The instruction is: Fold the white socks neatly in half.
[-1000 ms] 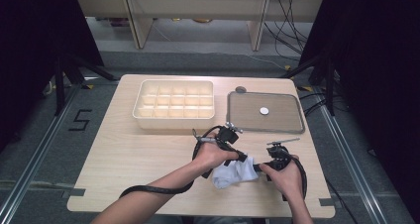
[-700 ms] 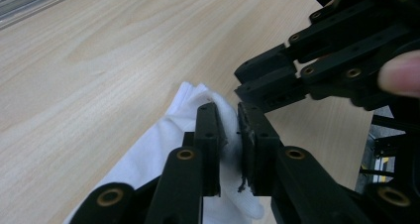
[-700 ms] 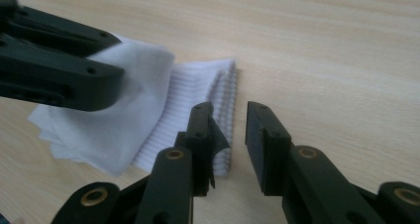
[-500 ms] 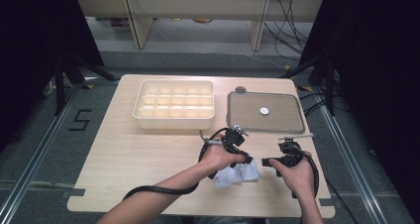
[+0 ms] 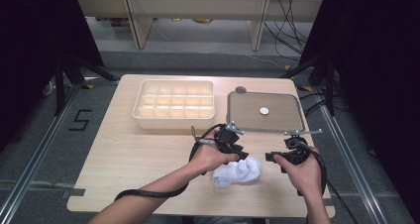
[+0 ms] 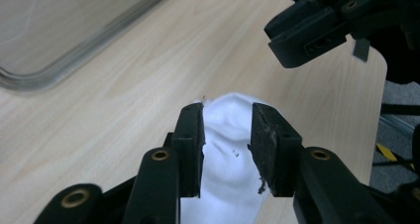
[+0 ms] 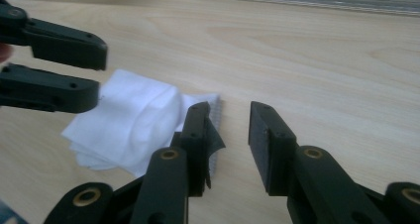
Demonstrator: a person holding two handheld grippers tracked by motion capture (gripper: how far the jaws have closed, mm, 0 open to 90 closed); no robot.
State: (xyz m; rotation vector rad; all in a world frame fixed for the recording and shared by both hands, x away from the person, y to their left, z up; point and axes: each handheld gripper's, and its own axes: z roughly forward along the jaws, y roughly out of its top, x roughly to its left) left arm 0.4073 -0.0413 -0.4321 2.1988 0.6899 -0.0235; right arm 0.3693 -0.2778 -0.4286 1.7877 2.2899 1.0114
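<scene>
Lying betw both part-open tongs, just widened, white cloth (image 5: 237, 172), compartment box (image 5: 173, 104) & tray (image 5: 292, 126) behind.

Table (image 5: 124, 159) (cloth (image 5: 237, 172), trays (image 5: 173, 105))

You can read one sign: a black figure "5" (image 5: 79, 120) taped on the grey floor (image 5: 44, 149), just left of the bench (image 5: 138, 154) at its far-left side. Nothing else legible shows for you on the bench or on the things it carries.
</scene>
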